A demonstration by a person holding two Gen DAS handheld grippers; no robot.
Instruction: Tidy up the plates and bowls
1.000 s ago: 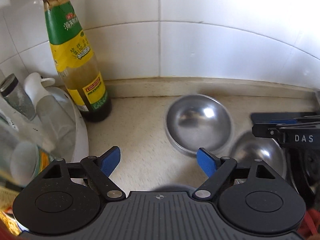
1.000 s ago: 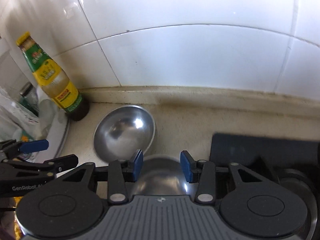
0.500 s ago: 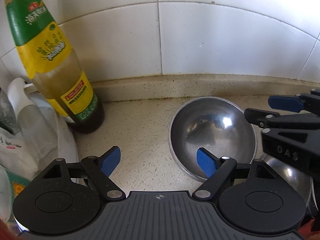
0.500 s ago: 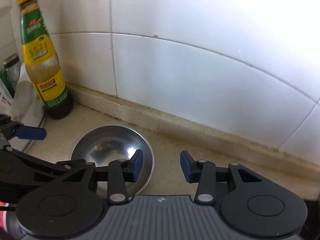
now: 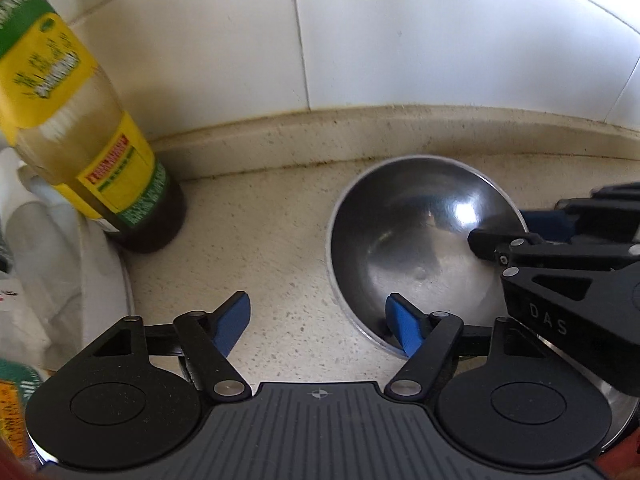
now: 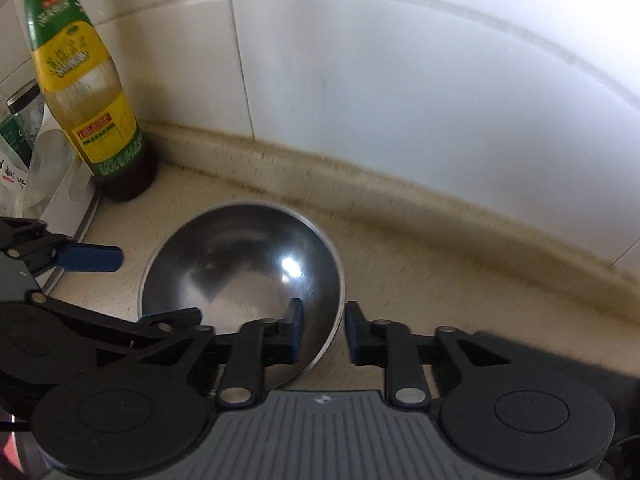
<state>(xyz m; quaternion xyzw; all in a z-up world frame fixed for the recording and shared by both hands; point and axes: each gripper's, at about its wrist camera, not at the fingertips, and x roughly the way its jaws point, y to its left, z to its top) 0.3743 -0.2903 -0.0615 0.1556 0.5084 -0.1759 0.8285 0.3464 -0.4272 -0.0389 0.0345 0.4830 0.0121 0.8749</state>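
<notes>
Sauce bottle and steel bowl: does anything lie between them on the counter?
Nothing: between the sauce bottle and the steel bowl lies only bare speckled counter. The left wrist view shows it best.

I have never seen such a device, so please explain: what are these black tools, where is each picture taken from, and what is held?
A person holds two hand grippers. Each carries a camera looking along its fingers, which gives one picture each. On the counter, by the tiled wall, stand a steel bowl and a sauce bottle. The right gripper has just closed on the bowl's rim. The left gripper, its jaws just narrowing but open, straddles another part of the rim and grips nothing.
</notes>
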